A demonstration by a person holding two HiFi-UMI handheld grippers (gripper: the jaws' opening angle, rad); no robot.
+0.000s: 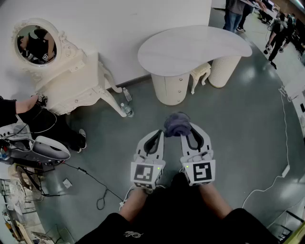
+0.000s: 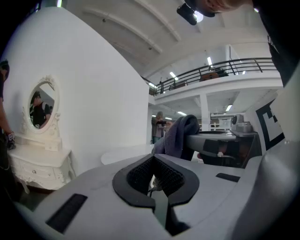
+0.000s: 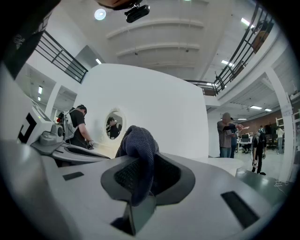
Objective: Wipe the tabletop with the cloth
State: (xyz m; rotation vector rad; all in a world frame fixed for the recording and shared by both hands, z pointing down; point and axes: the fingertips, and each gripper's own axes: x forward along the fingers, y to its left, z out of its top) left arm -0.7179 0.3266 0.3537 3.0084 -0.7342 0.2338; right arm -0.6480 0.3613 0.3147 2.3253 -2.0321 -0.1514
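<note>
Two grippers side by side above a grey floor (image 1: 238, 119).
The right gripper (image 1: 190, 131) clamps a dark, seemingly knitted cloth (image 1: 177, 124); the left gripper (image 1: 155, 136) is closed and empty. The white table (image 1: 190, 47) stands well ahead.

An ornate cream dressing table (image 1: 78, 88) with an oval mirror (image 1: 35, 44) stands against the white wall (image 1: 124, 24) at the upper left, and two clear bottles (image 1: 127, 110) stand on the grey floor (image 1: 248, 124) just beside its curved leg. A black cable (image 1: 95, 183) snakes across the floor at lower left, a small cream stool (image 1: 200, 72) stands farther right, and people (image 1: 233, 12) stand at the far upper right.
</note>
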